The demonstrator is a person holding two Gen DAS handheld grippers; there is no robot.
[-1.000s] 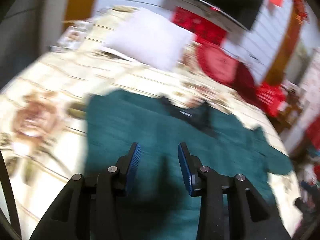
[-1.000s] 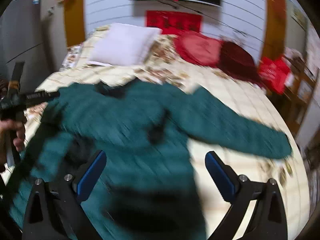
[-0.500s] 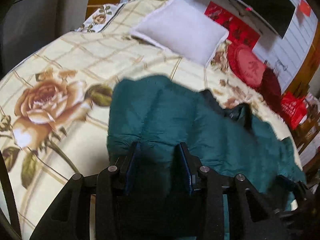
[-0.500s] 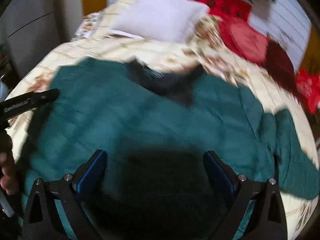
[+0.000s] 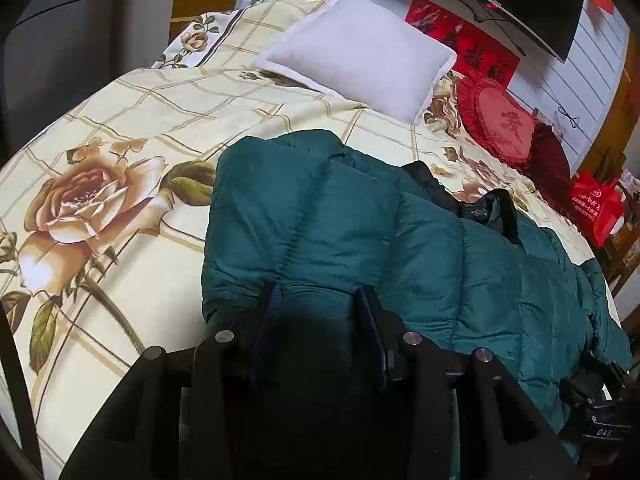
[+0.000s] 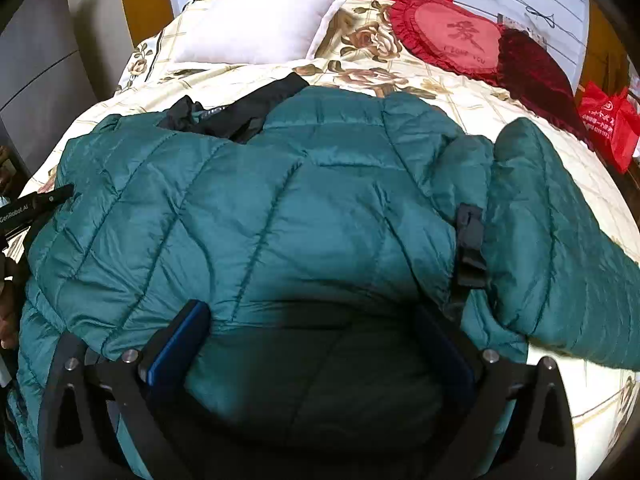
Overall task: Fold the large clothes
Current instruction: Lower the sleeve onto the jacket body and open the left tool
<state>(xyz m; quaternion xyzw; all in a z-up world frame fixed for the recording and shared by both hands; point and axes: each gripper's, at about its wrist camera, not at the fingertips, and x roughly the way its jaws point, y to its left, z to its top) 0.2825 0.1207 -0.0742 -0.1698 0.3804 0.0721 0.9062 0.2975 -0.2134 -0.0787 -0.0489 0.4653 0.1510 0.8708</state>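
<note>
The teal quilted jacket [image 6: 304, 216] lies spread on the bed, back panel up, with its black collar lining [image 6: 244, 112] at 11 o'clock in the right wrist view and one sleeve [image 6: 560, 248] extending toward 3 o'clock. In the left wrist view the jacket [image 5: 360, 224] runs from centre frame toward 4 o'clock.

The left gripper [image 5: 320, 304] sits at 6 o'clock in its own view. Its jaws stand narrow and are opening slightly, with a puffed fold of the jacket between them; the blue pads [image 5: 274, 304] press against the fabric on both sides.

The right gripper [image 6: 316, 324] stands wide, jaws pressed down into the jacket's lower back. Fabric bulges between the pads, which do not pinch it.

Readable writing: "GenRobot.AI" on the left gripper's body [image 6: 36, 204] at 9 o'clock in the right wrist view.

The floral bedspread [image 5: 120, 160] lies under the jacket. A white pillow [image 6: 264, 20] sits at 11 o'clock, a red heart cushion [image 6: 452, 36] bearing a character at 1 o'clock, and a red bag [image 6: 608, 124] with white print, not legible, at 3 o'clock.
</note>
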